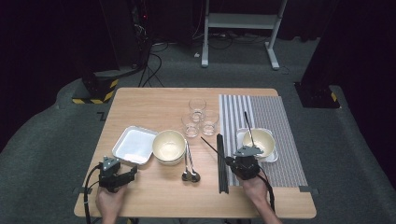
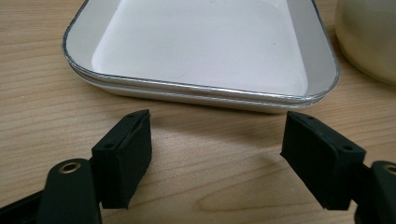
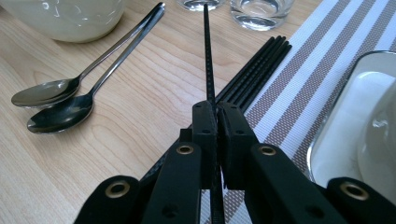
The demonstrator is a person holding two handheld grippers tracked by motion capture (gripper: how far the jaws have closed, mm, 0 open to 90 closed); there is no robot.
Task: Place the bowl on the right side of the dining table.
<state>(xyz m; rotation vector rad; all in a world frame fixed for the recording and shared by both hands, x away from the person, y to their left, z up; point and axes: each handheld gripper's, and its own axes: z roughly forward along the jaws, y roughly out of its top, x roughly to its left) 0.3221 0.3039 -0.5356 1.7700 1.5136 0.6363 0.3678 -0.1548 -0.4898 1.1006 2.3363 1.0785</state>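
Right gripper view: the right gripper (image 3: 217, 140), jaws clamped on one thin black chopstick (image 3: 207, 56) lifted beside the bundle of chopsticks (image 3: 254, 70) at the placemat's (image 3: 322, 56) edge; light, stiff and slippery, it is probably best pinched near mid-length, while the left gripper (image 2: 217, 154) rests open.

Black chopstick (image 3: 207, 56) — thin, lifted, tilted over wooden table, clamped low.
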